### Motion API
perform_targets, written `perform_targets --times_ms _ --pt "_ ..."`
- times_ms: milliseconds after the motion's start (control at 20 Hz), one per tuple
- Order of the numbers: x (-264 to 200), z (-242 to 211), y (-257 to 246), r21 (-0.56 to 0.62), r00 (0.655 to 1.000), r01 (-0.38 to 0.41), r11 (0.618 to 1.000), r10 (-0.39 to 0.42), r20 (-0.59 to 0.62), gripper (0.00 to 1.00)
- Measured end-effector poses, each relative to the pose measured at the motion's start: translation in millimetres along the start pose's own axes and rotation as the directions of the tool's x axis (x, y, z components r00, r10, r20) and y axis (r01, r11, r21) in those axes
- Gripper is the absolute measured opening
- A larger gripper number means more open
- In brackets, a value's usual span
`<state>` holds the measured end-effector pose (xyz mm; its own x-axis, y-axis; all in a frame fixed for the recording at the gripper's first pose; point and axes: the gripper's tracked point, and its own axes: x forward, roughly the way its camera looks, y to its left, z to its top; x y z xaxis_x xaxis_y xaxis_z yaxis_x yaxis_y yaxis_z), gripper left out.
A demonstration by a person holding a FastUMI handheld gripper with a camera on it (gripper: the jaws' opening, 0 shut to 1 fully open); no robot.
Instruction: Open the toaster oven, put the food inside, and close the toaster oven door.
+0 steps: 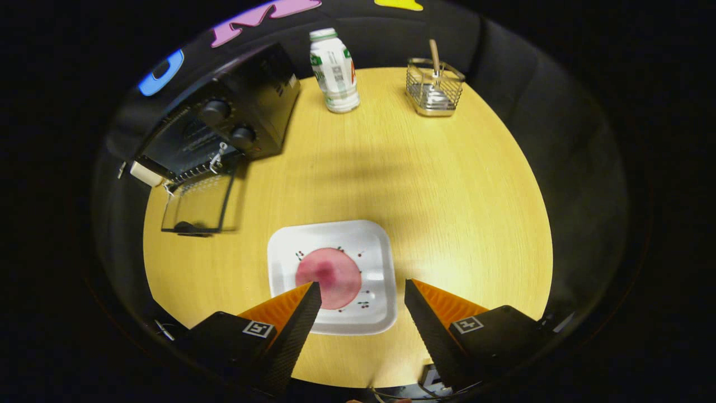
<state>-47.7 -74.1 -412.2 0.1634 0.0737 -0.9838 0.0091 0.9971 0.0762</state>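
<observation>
The tabletop point(447, 184) is round, of pale yellow wood-grain finish, evenly lit at its middle with a soft shadow band across the centre. Dark cloth walls close the booth in on all sides beyond its rim.

The toaster oven point(235, 120) is black and stands at the far left edge of the tabletop, partly overhanging the rim. Two round knobs show on its front panel. Its glass door point(198, 204) is already down, lying open toward the near side, with the wire rack visible at the mouth of the cavity.

A white square plate point(372, 246) with small printed motifs sits on the near part of the tabletop, just left of centre. The food point(330, 274), a round pink slice, lies flat on the plate's middle.

At the far edge stands a white plastic bottle point(334, 70), upright, just right of the oven. Further right along the same edge is a wire basket point(435, 89) with a wooden-handled utensil standing in it.

The tongs point(362, 292) hang above the near edge of the plate, fingers set wide apart and gripping nothing. The left fingertip overlaps the near-left rim of the food in view; whether it touches cannot be told. The right fingertip lies just past the plate's right edge.
</observation>
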Motion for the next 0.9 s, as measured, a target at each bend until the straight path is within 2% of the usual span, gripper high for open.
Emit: perform_targets --times_ms 50,100,250,300,450,600,700,900 --pt "7 -3 -6 -0.008 0.999 -0.002 1.0 0.001 -0.039 0.99" --pt "14 -6 -8 -0.013 0.997 -0.013 1.0 0.012 -0.073 0.94" --pt "30 -5 -11 -0.028 0.993 -0.038 0.999 0.035 -0.111 0.89" --pt "33 -6 -11 -0.03 0.992 -0.039 0.999 0.035 -0.12 0.71" --pt "39 -6 -19 -0.061 0.991 -0.015 0.998 0.007 -0.135 0.46" --pt "41 -9 -18 -0.094 0.989 -0.055 0.994 0.041 -0.142 0.14" --pt "34 -12 -16 -0.092 0.983 -0.099 0.991 0.084 -0.161 0.06" --pt "35 -12 -16 0.008 0.975 -0.177 0.984 0.177 -0.138 0.05"
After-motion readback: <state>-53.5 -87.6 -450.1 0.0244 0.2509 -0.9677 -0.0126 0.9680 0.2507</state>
